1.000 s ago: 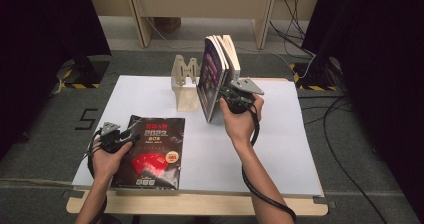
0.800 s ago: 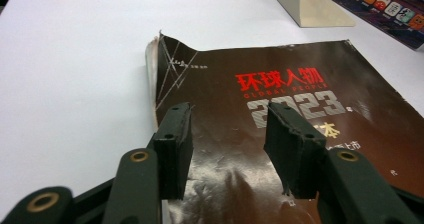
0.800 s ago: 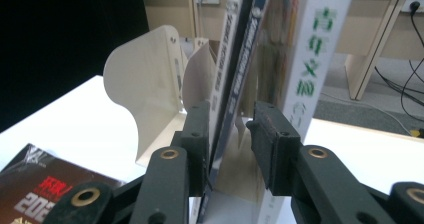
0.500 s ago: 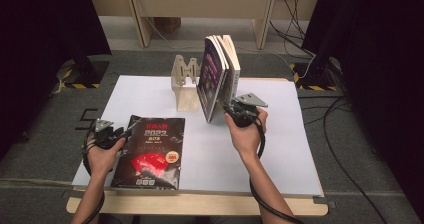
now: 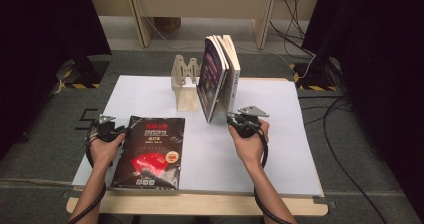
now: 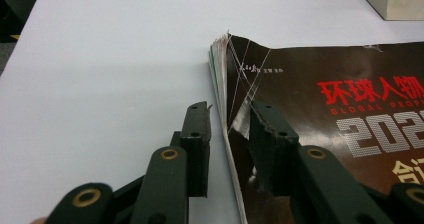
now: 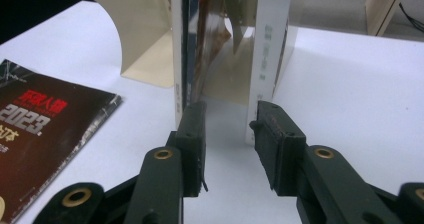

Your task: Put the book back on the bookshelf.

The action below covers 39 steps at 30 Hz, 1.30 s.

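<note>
A dark magazine [image 5: 150,151] with red lettering lies flat at the table's front left. My left gripper [image 5: 124,130] is at its left edge. In the left gripper view the jaws straddle that edge [image 6: 227,116]: one over the white tabletop, one over the magazine [image 6: 325,109] cover. They have just been closing, with a gap still showing, so the gripper is open. Several books [image 5: 218,79] stand leaning in a wooden stand [image 5: 183,73]. My right gripper [image 5: 231,118] sits low just before the books [image 7: 225,34], open [image 7: 227,115], its jaws just widened, nothing between them.
The white tabletop [image 5: 285,149] has free room at the right and front middle. The stand's curved end [image 7: 135,34] rises left of the books. The magazine's corner [image 7: 45,129] lies left of the right gripper. Cables and table legs are on the floor behind.
The left gripper slid left to the magazine's edge and its jaws narrowed. The right hand dropped from the books' side toward the tabletop and drew back a little.
</note>
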Tool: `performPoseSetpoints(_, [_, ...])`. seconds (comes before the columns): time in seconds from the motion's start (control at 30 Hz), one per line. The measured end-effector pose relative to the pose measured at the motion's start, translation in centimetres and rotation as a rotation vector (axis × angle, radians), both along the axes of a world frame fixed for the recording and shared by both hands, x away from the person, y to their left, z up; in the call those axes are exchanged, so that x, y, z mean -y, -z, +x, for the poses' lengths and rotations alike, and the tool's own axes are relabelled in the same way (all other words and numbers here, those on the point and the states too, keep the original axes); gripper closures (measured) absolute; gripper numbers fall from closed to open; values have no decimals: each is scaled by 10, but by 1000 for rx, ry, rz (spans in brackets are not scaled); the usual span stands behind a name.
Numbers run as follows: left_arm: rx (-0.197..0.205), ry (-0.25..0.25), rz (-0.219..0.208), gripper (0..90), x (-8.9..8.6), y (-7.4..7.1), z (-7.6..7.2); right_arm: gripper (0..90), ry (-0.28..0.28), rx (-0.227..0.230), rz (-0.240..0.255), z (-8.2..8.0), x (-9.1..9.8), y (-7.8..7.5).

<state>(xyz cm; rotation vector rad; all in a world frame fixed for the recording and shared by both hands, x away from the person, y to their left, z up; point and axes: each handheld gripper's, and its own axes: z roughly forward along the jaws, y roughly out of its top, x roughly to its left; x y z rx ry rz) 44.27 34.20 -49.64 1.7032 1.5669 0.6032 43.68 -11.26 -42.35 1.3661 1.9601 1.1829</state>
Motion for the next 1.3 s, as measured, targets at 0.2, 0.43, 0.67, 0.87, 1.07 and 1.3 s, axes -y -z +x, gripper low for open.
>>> performPoseSetpoints(0.2, [-29, 25, -23, 715, 0, 0, 4, 642, -10, -31, 0, 0, 2, 10])
performPoseSetpoints(0.43, [-48, 34, -30, 721, 1, -1, 6, 638, -16, -44, -1, -1, 1, 15])
performPoseSetpoints(0.67, [-38, 48, -4, 759, 2, -1, 4, 637, -22, -51, -3, 0, 1, 16])
performPoseSetpoints(0.87, [-47, 80, -10, 782, 10, -2, 1, 638, -21, -75, 10, 3, -1, 21])
performPoseSetpoints(1.07, [-57, 104, -1, 795, 23, -4, -10, 637, -22, -87, 8, 3, 1, 24])
performPoseSetpoints(1.3, [-60, 126, -10, 795, 38, -4, -25, 636, -25, -105, 12, 2, 3, 27])
